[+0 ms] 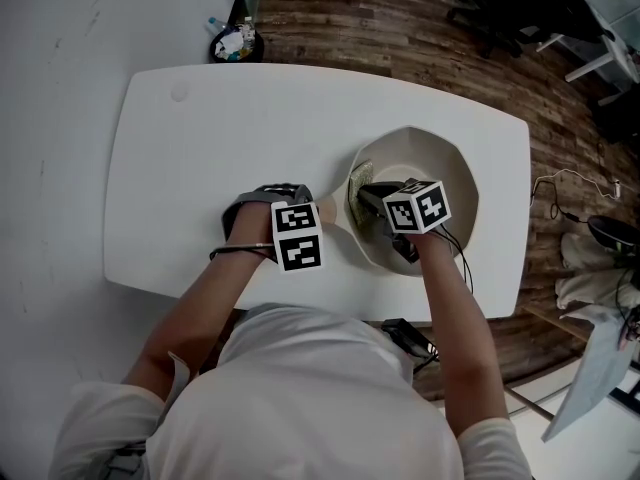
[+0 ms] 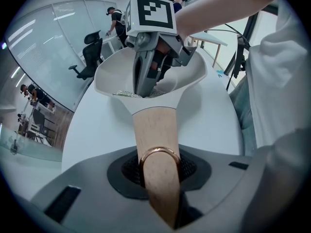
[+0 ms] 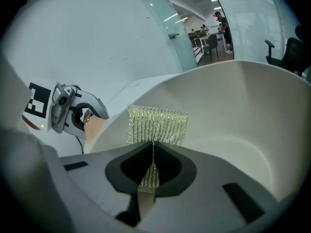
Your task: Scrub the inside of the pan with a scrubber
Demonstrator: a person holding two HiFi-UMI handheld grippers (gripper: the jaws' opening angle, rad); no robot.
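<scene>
pan [image 1: 462,173] [image 2: 194,74] [image 3: 243,110]: cream, deep-walled; sits on the right half of the worktop, toward 3 o'clock from its middle in the head view.
wooden handle [image 1: 335,216] [image 2: 154,130]: juts from the pan toward 9 o'clock; carries a copper ring [image 2: 160,153] near its end.
left tool [image 1: 320,218] [image 2: 160,178]: points steeply down; jaws clamped on the wooden handle, pads pressing on both sides of it.
scrubber [image 1: 357,193] [image 3: 158,125] [image 2: 121,94]: silvery-green mesh pad; lies against the pan's inner wall at about 9 o'clock, on the handle side.
right tool [image 1: 368,200] [image 3: 148,178]: slants down into the pan from 4 o'clock; jaws pinched together on the lower edge of the scrubber, most of the pad standing free beyond the tips.
worktop [image 1: 200,168]: white, rounded corners; bare around the pan.
waste bin [image 1: 236,43]: dark, holds rubbish; stands on the floor just past the worktop's far edge, at 11 o'clock.
plank floor [image 1: 400,28]: dark wood, beyond the worktop from 12 to 4 o'clock.
</scene>
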